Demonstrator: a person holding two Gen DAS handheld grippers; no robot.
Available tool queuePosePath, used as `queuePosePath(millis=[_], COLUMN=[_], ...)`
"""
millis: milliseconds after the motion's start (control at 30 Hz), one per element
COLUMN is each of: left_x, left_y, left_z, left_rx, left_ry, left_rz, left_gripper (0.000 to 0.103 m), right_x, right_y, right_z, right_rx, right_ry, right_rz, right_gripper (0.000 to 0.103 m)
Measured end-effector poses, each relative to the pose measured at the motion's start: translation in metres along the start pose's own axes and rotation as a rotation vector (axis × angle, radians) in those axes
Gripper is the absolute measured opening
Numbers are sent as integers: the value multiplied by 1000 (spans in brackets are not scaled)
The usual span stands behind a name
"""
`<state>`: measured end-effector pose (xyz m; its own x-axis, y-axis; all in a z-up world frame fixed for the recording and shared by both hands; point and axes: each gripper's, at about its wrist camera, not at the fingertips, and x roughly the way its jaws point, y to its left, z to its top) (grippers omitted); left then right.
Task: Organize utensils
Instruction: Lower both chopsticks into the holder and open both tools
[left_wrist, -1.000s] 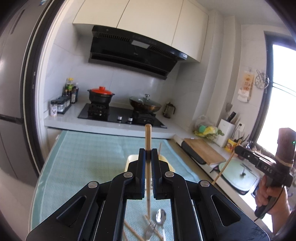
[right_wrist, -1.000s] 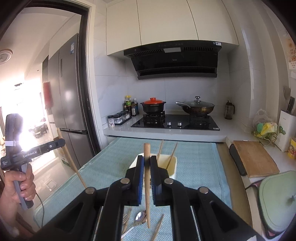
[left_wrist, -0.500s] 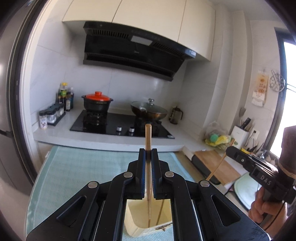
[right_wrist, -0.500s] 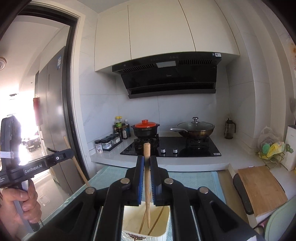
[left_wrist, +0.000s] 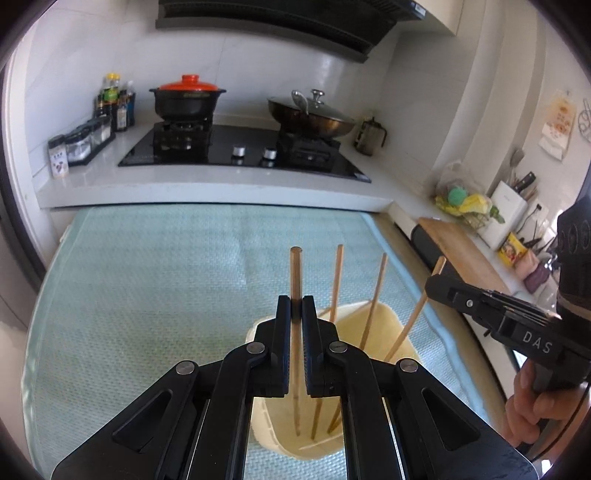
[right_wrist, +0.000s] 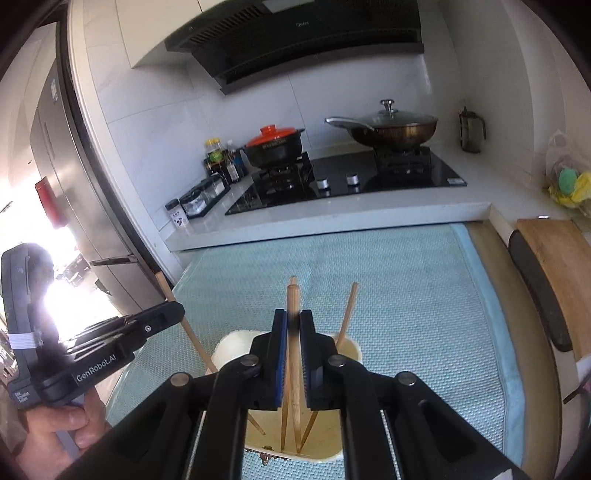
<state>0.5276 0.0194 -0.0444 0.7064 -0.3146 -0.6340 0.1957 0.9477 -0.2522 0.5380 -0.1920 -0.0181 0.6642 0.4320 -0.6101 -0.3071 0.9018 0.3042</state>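
A cream utensil holder (left_wrist: 384, 332) stands on the light blue mat (left_wrist: 155, 280); it also shows in the right wrist view (right_wrist: 229, 347). My left gripper (left_wrist: 295, 306) is shut on a wooden chopstick (left_wrist: 295, 269) whose lower end reaches inside the holder. My right gripper (right_wrist: 293, 321) is shut on another wooden chopstick (right_wrist: 291, 299), its tip also inside the holder. Two more chopsticks (left_wrist: 337, 280) lean in the holder. The right gripper with its chopstick shows at the right of the left wrist view (left_wrist: 432, 284); the left gripper shows in the right wrist view (right_wrist: 173, 314).
Beyond the mat is a counter with a black hob (left_wrist: 240, 147), a red-lidded pot (left_wrist: 186, 98) and a lidded wok (left_wrist: 314, 118). Jars and bottles (left_wrist: 88, 133) stand at the left. A cutting board (left_wrist: 461, 251) lies at the right. A fridge (right_wrist: 74, 166) stands at the left.
Both grippers have come down over the holder and tilted forward. Both held chopsticks now reach down into the holder. The loose utensils on the mat have left the view.
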Motion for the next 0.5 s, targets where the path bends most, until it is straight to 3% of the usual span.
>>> queuePosePath(millis=[200, 233, 267, 300, 333, 367, 433, 500], left_x=[16, 16, 14, 9, 3, -5, -22, -45], left_y=[-2, -2, -2, -2, -2, -1, -1, -4], left_z=[-4, -4, -4, -5, -6, -7, -9, -16], left_rx=[-6, -11, -16, -21, -25, -25, -15, 10], left_ry=[53, 58, 54, 36, 13, -5, -24, -48], left_rz=[14, 20, 28, 41, 51, 55, 54, 91], left_gripper=[8, 20, 40, 48, 56, 58, 61, 72], right_x=[30, 34, 37, 38, 37, 34, 20, 2], right_y=[-5, -5, -5, -5, -4, -4, -1, 5], right_z=[-1, 0, 0, 0, 0, 1, 0, -2], right_rx=[27, 29, 32, 37, 43, 49, 38, 12], right_ry=[74, 86, 94, 98, 96, 84, 58, 38], right_rz=[-3, -9, -19, -21, -18, -14, -6, -8], right_gripper=[11, 11, 12, 17, 32, 44, 46, 46])
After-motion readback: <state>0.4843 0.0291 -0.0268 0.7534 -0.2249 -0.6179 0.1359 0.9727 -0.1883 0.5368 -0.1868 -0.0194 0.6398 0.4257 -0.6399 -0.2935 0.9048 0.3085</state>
